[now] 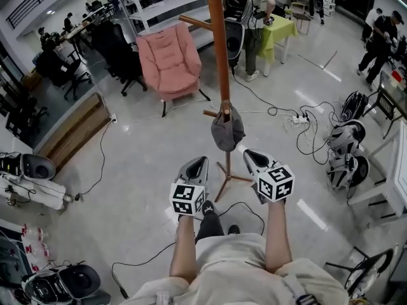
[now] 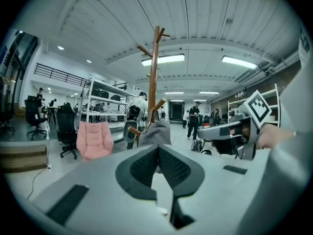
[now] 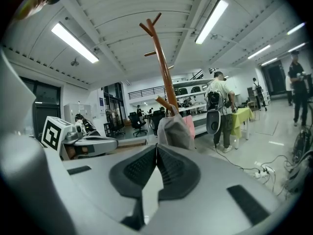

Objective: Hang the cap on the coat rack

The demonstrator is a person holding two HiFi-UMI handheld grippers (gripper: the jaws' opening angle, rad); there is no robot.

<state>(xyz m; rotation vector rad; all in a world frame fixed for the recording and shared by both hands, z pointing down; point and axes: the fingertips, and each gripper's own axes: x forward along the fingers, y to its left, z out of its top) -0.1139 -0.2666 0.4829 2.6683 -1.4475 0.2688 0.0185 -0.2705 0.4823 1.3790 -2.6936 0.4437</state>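
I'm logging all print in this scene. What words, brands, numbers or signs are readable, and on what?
No legible text anywhere.
Left gripper and right gripper: the cubes carry black-and-white square patterns, no letters.
Blue wall sign: too small to read.
Cap: no print visible.

The cap (image 1: pixel 226 131) hangs on a low peg of the coat rack (image 1: pixel 218 49), which stands on the floor before the person. The left claw (image 1: pixel 200 162) and right claw (image 1: pixel 249 154) flank its base, nearer the person, apart from the cap. An armchair (image 1: pixel 169 59) stands behind-left of the rack, and a power strip (image 1: pixel 299 119) lies to its right.
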